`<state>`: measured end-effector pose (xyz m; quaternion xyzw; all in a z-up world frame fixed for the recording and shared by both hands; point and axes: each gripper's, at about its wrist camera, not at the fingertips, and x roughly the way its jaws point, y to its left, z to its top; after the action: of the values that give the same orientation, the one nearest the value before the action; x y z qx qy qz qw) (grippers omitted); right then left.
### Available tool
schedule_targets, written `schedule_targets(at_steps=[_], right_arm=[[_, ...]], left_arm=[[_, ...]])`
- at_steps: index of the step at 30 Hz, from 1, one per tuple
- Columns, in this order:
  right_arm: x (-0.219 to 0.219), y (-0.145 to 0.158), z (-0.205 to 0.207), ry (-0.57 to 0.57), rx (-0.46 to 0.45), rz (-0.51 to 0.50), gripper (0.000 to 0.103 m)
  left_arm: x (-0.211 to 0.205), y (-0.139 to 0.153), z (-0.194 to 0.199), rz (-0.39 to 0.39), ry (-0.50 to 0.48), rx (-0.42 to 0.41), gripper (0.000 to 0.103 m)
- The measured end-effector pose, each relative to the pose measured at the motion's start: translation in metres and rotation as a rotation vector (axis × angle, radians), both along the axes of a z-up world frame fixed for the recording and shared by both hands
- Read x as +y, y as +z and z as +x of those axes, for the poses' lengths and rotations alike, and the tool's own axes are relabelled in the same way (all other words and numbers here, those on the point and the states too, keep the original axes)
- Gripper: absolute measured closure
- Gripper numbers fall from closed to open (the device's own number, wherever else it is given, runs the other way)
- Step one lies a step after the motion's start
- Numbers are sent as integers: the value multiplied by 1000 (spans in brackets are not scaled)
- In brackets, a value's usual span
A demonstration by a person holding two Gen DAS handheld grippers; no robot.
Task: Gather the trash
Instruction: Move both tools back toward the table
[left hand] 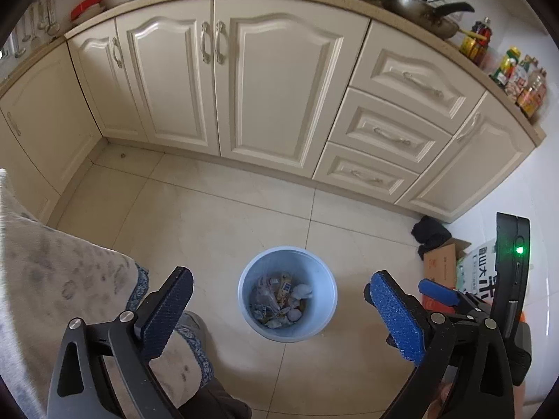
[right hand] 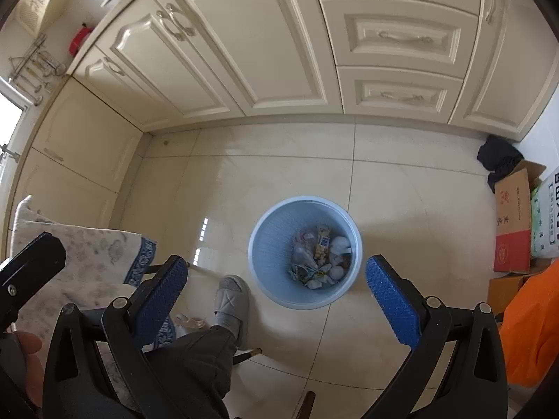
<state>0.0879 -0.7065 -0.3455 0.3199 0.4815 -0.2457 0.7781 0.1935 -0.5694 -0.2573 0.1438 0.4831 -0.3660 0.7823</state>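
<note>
Kitchen floor tiles carry the blue bin [right hand: 304, 252], mid-floor, well apart from the cabinets [left hand: 223, 80], with wrappers and crumpled paper [right hand: 321, 256] inside. Left tool [left hand: 279, 314] and right tool [right hand: 276, 300] both hang wide above it, nothing between the pads. Risk: more trash dropped from this height may bounce off the rim, and the slippered foot [right hand: 232, 300] just beside could nudge the bin.

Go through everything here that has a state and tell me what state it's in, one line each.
Blue trash bin: upright on the floor, no lid, partly filled with wrappers and crumpled paper.
Left gripper: jaws wide open, empty.
Right gripper: jaws wide open, empty.
Cabinet doors: closed.
Drawers: closed.
Cardboard box: flaps open.
Wok: upright on the counter.
</note>
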Motion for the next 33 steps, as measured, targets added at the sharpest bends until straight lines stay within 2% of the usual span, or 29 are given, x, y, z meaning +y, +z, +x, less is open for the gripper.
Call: schedule_targets(at_steps=[4, 9, 18, 23, 33], right_arm=[[17, 31, 2, 19, -47, -36, 0], [49, 84, 9, 65, -128, -96, 0], [140, 171, 38, 228, -272, -191, 0], [198, 205, 54, 328, -333, -226, 0], [303, 242, 76, 499, -413, -259, 0]], left_arm=[[42, 36, -22, -42, 10, -51, 3], [101, 82, -51, -114, 26, -124, 2], [246, 150, -94, -214, 140, -259, 1], [323, 174, -120, -243, 235, -321, 1], [453, 202, -172, -294, 428, -405, 1]])
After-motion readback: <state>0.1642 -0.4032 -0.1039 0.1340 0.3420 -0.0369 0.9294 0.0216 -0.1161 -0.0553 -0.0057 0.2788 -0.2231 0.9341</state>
